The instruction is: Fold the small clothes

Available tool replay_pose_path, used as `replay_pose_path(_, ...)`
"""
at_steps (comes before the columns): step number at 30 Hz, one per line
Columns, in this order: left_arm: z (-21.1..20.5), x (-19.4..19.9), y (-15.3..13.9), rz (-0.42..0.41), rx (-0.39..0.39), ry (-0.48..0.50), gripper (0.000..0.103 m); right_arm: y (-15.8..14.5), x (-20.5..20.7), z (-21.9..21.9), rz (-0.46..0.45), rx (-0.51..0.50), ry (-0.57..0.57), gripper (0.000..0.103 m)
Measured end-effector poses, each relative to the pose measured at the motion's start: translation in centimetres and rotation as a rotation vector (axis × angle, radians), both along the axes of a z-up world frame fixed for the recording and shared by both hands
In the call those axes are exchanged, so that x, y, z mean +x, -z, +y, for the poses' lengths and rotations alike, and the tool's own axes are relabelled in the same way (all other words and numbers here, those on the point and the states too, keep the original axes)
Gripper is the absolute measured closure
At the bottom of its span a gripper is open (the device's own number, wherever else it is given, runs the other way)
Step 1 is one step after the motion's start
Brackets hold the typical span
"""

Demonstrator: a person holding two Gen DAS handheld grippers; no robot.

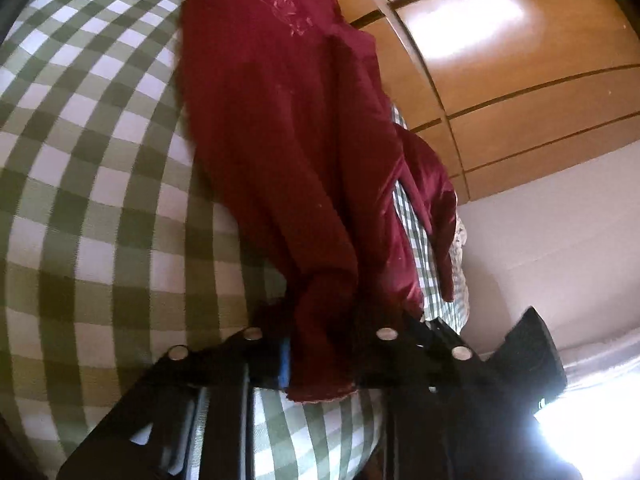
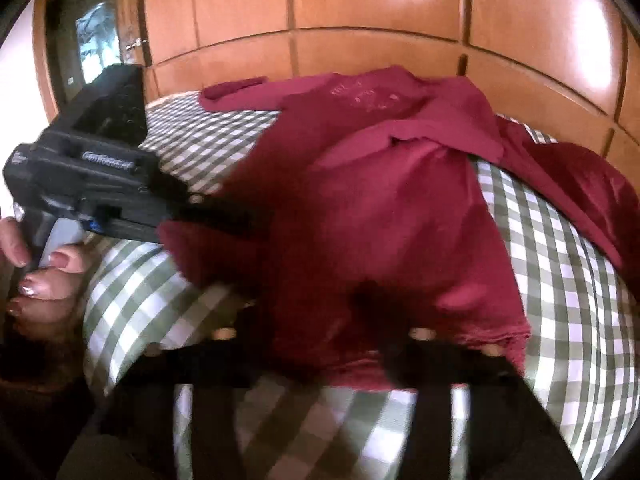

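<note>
Maroon shirt (image 2: 384, 200) sprawls on the green-checked bed (image 2: 560, 300), its hem pinched by both tools: left gripper (image 1: 320, 352) and right gripper (image 2: 320, 344) each have jaws clenched on the cloth.

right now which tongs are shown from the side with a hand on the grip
The left tongs, seen at the left of the right wrist view: fingers with painted nails wrap their handle, and their tips pinch the red shirt.

Both wrist views low, close over bed (image 1: 100, 184); facing wardrobe (image 2: 360, 8). Shared: red garment (image 1: 280, 140), checked cover, wardrobe panels.
</note>
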State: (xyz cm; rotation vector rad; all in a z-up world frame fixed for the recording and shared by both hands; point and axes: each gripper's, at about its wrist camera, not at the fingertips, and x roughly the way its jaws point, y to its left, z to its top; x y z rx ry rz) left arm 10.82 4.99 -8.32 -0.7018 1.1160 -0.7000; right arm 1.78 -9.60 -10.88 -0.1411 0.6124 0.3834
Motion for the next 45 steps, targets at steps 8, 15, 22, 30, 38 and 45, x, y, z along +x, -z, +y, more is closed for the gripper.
replay_pose_path(8, 6.7, -2.0, -4.7, -0.128, 0.084, -0.075, 0.096, -4.6, -0.8, -13.9, -0.038, 0.449, 0.227, 0.094)
replay_pose_path(15, 11.2, -4.3, -3.1, -0.094, 0.186, -0.144, 0.096, -0.3, -1.4, -21.7, 0.099, 0.579, 0.421, 0.096)
replay_pose_path(22, 12.4, -5.1, -1.6, -0.076, 0.101, -0.176, 0.030, 1.2, -1.5, -23.0, 0.131, 0.759, 0.403, 0.027)
replay_pose_path(30, 8.6, -4.1, -2.3, -0.132, 0.200, -0.102, 0.088, 0.7, 1.8, -19.8, 0.183, 0.615, 0.400, 0.089)
replay_pose_path(38, 11.3, -8.2, -7.2, -0.222, 0.315, -0.060, 0.101, -3.2, -2.0, -20.2, 0.111, 0.583, 0.284, 0.094)
replay_pose_path(45, 13.5, -10.6, -4.7, -0.113, 0.432, -0.068, 0.103, 0.1, -3.3, -18.6, 0.287, 0.542, 0.177, 0.094)
